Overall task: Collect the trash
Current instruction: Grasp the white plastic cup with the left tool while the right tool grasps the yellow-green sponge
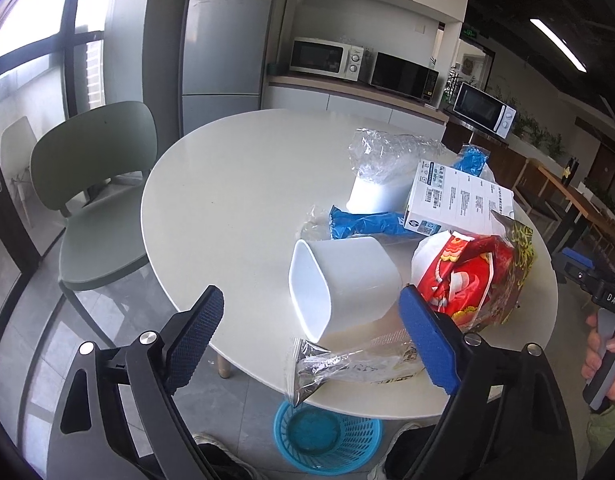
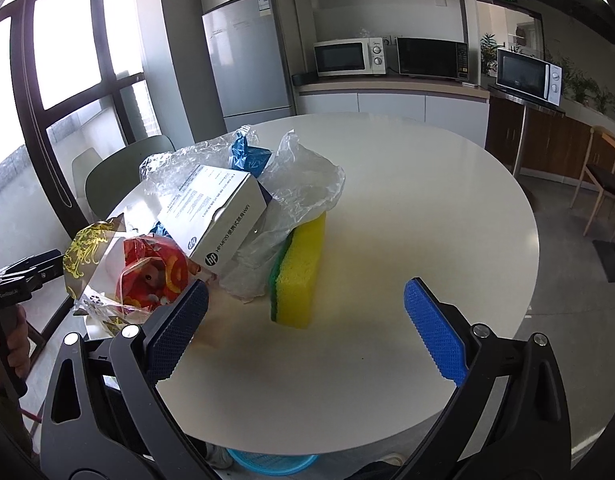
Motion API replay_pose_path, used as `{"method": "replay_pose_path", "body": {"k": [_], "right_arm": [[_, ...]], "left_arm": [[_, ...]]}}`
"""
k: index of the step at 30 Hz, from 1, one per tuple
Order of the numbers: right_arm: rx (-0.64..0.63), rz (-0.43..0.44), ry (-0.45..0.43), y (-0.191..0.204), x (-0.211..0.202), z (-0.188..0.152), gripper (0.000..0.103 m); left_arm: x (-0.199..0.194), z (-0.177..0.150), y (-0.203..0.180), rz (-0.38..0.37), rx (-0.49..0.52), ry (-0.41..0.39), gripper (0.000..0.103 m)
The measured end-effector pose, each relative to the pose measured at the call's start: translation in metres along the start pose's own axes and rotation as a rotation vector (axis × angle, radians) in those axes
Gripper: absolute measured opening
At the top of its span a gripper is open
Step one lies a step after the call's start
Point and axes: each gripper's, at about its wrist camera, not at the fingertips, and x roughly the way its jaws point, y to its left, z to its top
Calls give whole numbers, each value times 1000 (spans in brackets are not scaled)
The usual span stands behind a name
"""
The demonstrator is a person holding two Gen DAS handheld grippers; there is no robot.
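While both pairs of fingers stand open and hold nothing, left gripper (image 1: 311,344) frames the white tub (image 1: 343,280) lying on its side | tub: light, stiff, smooth, take it across the rim | right of tub: red snack bag (image 1: 471,276), soft, crinkly | below bench (image 1: 227,184) edge: blue basket (image 1: 327,440) | right gripper (image 2: 307,328) near sponge (image 2: 299,268).

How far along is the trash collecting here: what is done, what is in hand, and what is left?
Done: nothing that shows; the blue basket under the table looks empty. In hand: nothing; the left gripper is open near the white tub, and the right gripper is open near the sponge. Left: the box, red wrapper, plastic bags and the rest.
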Motion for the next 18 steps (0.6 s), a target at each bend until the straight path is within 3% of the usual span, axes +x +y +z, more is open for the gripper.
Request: {"method": "replay_pose_path", "body": {"k": [4, 8, 11, 15, 18], "right_arm": [[6, 6, 36, -2, 20, 1, 88], [18, 18, 79, -3, 38, 0, 78], [23, 30, 96, -2, 46, 0, 72], [20, 40, 118, 0, 56, -1, 54], [24, 48, 128, -1, 58, -3, 39]], "left_arm": [[15, 6, 5, -35, -23, 30, 77], [29, 10, 5, -98, -42, 68, 67], [37, 11, 2, -150, -49, 91, 65], [43, 14, -6, -184, -37, 102, 61], [45, 16, -10, -213, -29, 107, 48]]}}
